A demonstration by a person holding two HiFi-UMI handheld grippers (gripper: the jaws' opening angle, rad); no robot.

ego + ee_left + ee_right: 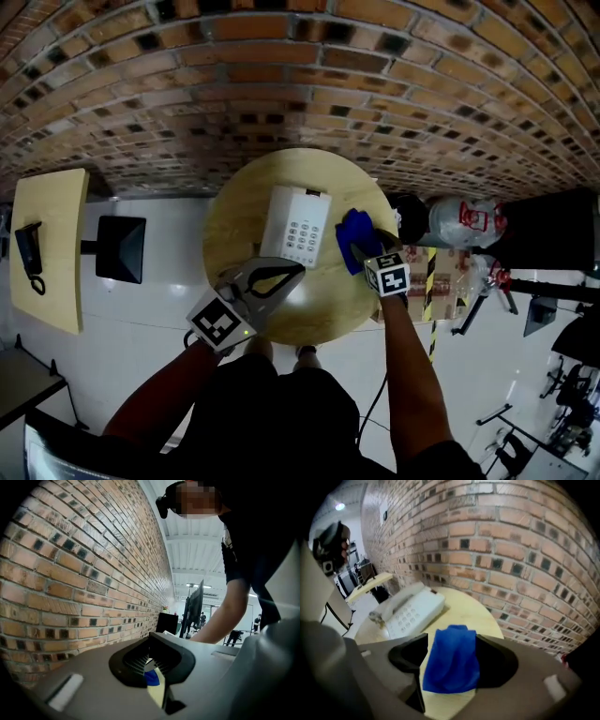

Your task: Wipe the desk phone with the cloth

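Observation:
The white desk phone [296, 227] lies on the round wooden table [244, 216], handset on its cradle. Just right of it lies the blue cloth [357, 239]. My right gripper [367, 251] is at the cloth. In the right gripper view its jaws stand wide either side of the crumpled cloth [452, 660], which rests on the table [468, 609] with a gap at the left jaw; the phone [410, 612] lies further left. My left gripper [292, 271] hovers over the table's near edge, below the phone, jaws together and empty. Through its narrow slit only a sliver of cloth [151, 678] shows.
A brick wall [300, 84] runs behind the table. To the left stand a second yellow table [47, 248] with a black phone and a black box [120, 248]. Plastic-wrapped items [459, 220] and a cardboard box [441, 277] crowd the right side.

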